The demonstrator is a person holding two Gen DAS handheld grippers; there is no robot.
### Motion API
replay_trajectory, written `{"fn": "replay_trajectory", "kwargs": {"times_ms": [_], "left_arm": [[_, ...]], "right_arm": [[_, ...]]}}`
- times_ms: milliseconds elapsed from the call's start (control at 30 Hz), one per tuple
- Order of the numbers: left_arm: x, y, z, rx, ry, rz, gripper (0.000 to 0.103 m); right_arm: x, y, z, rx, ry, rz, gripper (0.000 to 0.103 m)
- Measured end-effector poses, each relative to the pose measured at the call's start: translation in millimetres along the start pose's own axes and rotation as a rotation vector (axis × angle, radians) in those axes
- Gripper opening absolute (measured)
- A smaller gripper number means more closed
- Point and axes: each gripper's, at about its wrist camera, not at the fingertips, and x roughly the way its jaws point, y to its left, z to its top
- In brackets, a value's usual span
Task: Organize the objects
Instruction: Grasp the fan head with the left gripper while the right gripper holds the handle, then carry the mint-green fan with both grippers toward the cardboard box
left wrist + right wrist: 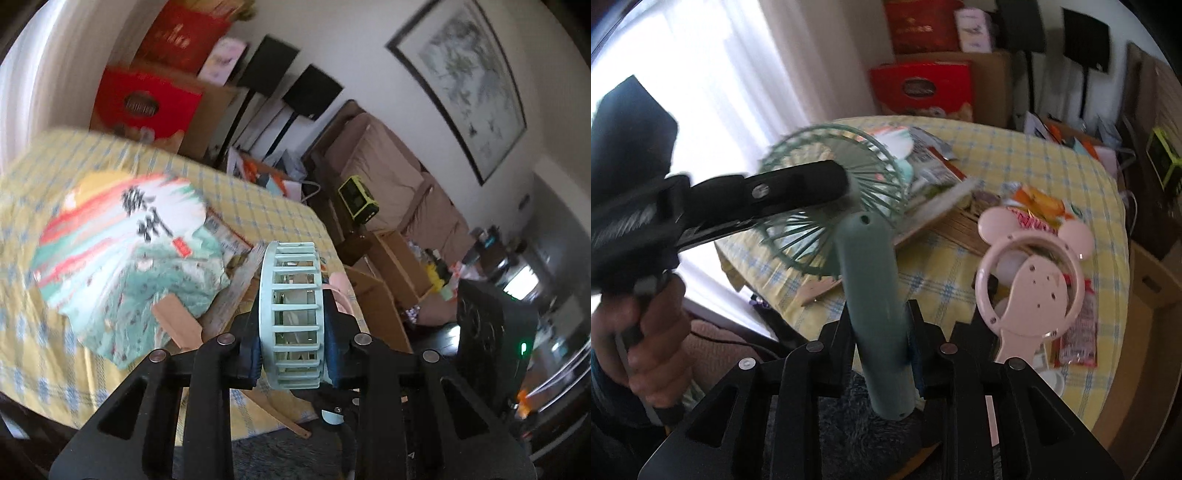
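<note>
Left gripper point(291, 325) clamps the round cage head of a mint-green handheld fan point(291, 317), pads pressed on both faces; right gripper point(882, 332) grips the same fan's handle point(875, 314), so the fan hangs in the air between both tools, above the near edge of the table. Beside the handle lies a pink mouse-eared fan point(1030, 280) on the yellow checked tablecloth point(1015, 147), among snack packets. A hand point(653, 339) holds the left tool's grip.
</note>
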Motion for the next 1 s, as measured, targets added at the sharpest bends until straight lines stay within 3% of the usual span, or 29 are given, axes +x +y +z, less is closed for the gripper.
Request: {"fn": "replay_trajectory", "kwargs": {"times_ms": [367,767,1000], "left_arm": [[-17,-2,9,0.000,-0.020,-0.009,0.025],[-6,-57,6,0.127,-0.006,-0.006,0.025],[-8,-90,6,0.192,-0.011,-0.015,0.024]], "right_arm": [[-10,21,9,-0.035,-0.035,-0.081,0.025],[-43,9,-5,-0.020,-0.076,-0.165,0.023],[-68,0,-13,-0.009,-0.130,-0.162,0.022]]}}
